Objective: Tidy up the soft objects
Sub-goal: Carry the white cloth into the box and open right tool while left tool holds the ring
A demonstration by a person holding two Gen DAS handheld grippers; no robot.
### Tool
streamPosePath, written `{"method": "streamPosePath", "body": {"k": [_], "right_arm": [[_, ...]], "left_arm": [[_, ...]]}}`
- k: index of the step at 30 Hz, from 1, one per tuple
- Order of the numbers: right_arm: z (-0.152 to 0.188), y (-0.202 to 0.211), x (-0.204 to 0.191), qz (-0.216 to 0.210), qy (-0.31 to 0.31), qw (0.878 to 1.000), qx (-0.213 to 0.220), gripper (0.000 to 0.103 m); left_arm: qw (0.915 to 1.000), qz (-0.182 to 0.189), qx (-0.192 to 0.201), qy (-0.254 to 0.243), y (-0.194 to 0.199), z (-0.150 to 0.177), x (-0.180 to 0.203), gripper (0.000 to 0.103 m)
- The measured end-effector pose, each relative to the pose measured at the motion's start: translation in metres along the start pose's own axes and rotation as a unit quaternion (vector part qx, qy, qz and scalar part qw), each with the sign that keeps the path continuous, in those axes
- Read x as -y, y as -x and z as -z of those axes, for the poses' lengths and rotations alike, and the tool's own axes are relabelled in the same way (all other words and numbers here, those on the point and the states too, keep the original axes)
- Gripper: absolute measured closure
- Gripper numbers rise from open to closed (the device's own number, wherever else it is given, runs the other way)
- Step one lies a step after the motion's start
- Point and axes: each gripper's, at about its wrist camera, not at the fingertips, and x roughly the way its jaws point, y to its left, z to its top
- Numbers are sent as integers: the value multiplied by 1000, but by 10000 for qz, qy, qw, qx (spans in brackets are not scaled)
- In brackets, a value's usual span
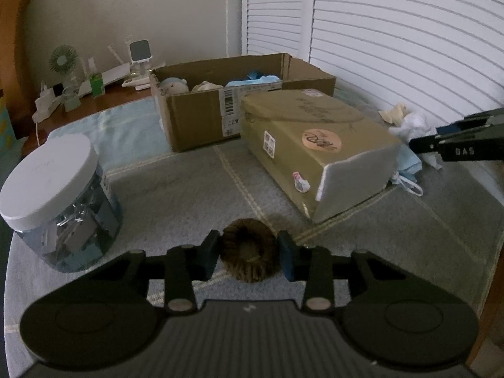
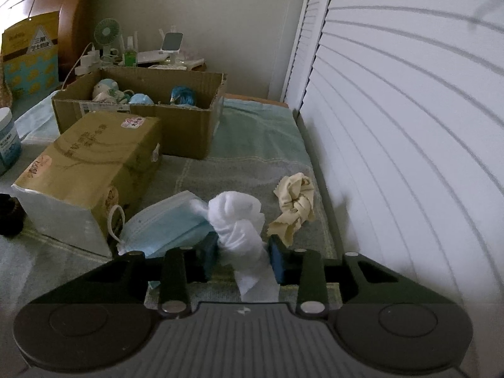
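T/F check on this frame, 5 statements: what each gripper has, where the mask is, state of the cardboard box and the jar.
1. The left gripper is closed on a brown scrunchie. True.
2. The right gripper is empty. False: its fingers pinch a white cloth.
3. The blue face mask lies inside the open cardboard box. False: it lies on the bed cover beside the tan tissue pack.
4. The open cardboard box already holds several soft things. True.
5. The plastic jar has its lid off. False: a white lid sits on it.
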Motion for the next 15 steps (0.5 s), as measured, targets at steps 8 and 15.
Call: {"method": "streamPosePath", "body": {"k": [8,15], "right_arm": [[-2,21,-2,23,17,10000,86,65],[-9,47,-6,-2,101,9996,258,65]], "left_arm": [[9996,158,-28,-244,6,-2,3,70],[9982,339,1,-502,24,-6,1,71]]}}
